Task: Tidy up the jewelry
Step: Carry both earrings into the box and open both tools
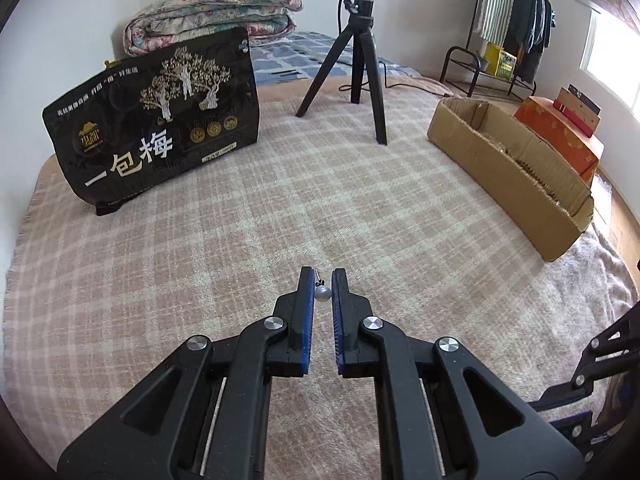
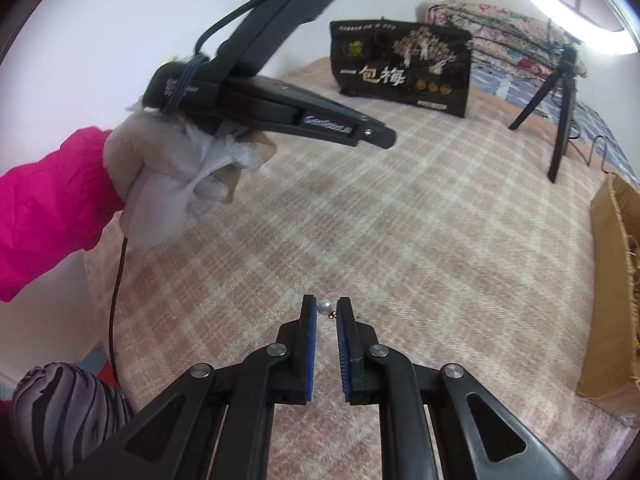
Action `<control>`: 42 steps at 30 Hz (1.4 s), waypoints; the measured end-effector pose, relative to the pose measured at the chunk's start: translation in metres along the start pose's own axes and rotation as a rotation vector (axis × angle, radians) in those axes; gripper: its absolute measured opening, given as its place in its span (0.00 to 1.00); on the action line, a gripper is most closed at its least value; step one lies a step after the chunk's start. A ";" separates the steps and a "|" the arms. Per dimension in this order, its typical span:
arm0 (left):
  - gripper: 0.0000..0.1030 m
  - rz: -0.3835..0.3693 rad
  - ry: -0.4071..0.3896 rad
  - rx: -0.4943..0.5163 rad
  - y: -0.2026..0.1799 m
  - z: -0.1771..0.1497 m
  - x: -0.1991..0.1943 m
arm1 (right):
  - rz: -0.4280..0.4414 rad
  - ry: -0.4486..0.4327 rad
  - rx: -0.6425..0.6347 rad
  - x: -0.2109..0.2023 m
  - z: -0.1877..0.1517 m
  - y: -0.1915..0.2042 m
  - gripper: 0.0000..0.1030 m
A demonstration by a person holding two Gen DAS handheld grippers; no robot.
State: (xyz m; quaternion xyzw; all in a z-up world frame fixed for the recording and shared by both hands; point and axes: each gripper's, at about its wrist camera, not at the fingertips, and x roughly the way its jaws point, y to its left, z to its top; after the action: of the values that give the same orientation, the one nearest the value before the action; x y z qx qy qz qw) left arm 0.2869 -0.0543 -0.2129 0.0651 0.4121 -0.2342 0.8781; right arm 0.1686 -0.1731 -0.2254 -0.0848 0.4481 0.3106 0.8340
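Note:
In the left wrist view my left gripper (image 1: 322, 280) is shut on a small pearl earring (image 1: 322, 294); the grey bead and its thin hook sit between the blue pads above the plaid blanket. In the right wrist view my right gripper (image 2: 326, 308) is shut on a second pearl earring (image 2: 324, 306), a white bead with a small gold hook between the pad tips. The left gripper's body (image 2: 280, 108), held by a white-gloved hand (image 2: 180, 184), shows at the upper left of that view.
A pink plaid blanket (image 1: 280, 208) covers the bed. A black printed bag (image 1: 156, 120) stands at the back left, a ring-light tripod (image 1: 360, 64) behind centre, a long cardboard box (image 1: 516, 172) and an orange box (image 1: 560, 136) on the right. A folded quilt (image 1: 212, 12) lies behind.

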 end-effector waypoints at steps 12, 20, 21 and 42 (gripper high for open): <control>0.06 -0.034 -0.047 0.017 -0.037 0.020 -0.021 | -0.086 -0.089 0.106 -0.061 -0.009 -0.044 0.08; 0.06 -0.067 -0.069 0.026 -0.066 0.034 -0.024 | -0.150 -0.129 0.169 -0.098 -0.017 -0.080 0.08; 0.06 -0.073 -0.071 0.027 -0.070 0.036 -0.024 | -0.161 -0.132 0.176 -0.102 -0.017 -0.085 0.08; 0.06 -0.174 -0.092 0.054 -0.153 0.071 -0.001 | -0.284 -0.182 0.336 -0.147 -0.016 -0.198 0.08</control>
State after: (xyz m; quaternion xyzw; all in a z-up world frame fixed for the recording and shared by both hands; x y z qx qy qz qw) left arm 0.2645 -0.2108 -0.1533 0.0419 0.3689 -0.3236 0.8703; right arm 0.2156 -0.4023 -0.1441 0.0212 0.4001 0.1176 0.9087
